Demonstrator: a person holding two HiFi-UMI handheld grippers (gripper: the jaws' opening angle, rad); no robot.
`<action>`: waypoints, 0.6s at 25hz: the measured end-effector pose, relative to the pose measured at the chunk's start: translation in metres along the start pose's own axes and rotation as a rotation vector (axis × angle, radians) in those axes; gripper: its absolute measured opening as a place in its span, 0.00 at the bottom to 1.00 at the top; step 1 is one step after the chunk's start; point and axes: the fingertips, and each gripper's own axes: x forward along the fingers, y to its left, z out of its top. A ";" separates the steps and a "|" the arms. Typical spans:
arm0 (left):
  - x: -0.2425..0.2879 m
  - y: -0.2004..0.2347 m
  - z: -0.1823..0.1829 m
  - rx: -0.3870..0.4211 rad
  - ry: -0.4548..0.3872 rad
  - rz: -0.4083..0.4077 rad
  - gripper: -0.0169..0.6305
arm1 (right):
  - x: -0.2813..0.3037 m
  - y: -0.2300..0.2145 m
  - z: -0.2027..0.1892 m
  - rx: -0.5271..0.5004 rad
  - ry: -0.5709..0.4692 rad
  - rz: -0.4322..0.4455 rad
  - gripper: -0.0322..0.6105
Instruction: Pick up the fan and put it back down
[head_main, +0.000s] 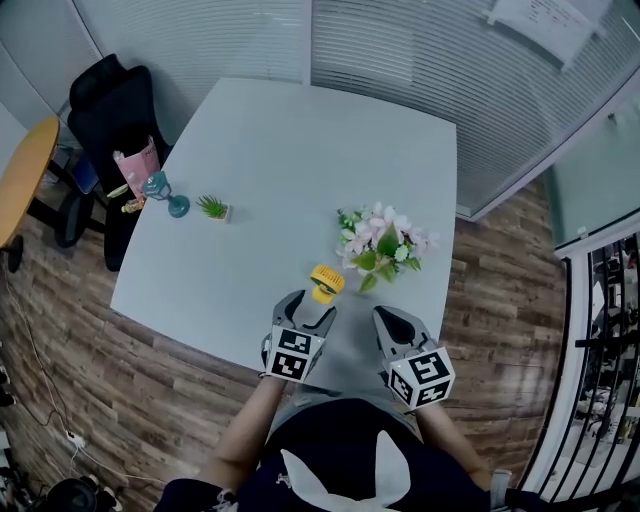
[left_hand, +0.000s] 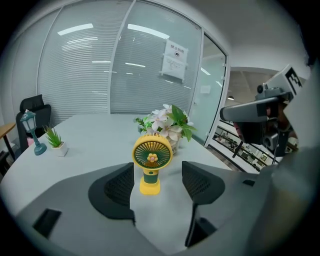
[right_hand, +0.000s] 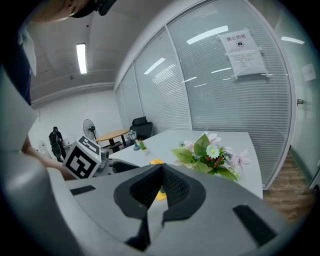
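A small yellow fan (head_main: 326, 282) with a green neck stands upright on the white table (head_main: 280, 150), near its front edge. In the left gripper view the fan (left_hand: 151, 162) sits just beyond the two dark pads, centred in the gap. My left gripper (head_main: 308, 308) is open, its jaws spread wide with nothing between them. My right gripper (head_main: 388, 320) hovers to the fan's right, shut with the pads meeting and nothing held. In the right gripper view (right_hand: 161, 182) the jaws hide most of the fan (right_hand: 156, 161).
A bunch of pink and white flowers (head_main: 382, 245) stands right behind the fan. A small potted plant (head_main: 213, 208) and a teal lantern (head_main: 160, 188) sit at the table's left edge. A black chair (head_main: 115, 110) and a wooden table (head_main: 25, 170) stand further left.
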 end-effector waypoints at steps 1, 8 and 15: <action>0.004 0.000 -0.001 -0.001 0.007 -0.002 0.47 | 0.001 -0.002 -0.001 0.004 0.003 -0.001 0.06; 0.025 0.006 -0.012 -0.004 0.057 -0.016 0.47 | 0.005 -0.010 -0.006 0.023 0.024 -0.014 0.06; 0.044 0.010 -0.025 -0.034 0.105 -0.036 0.47 | 0.011 -0.016 -0.011 0.041 0.041 -0.023 0.06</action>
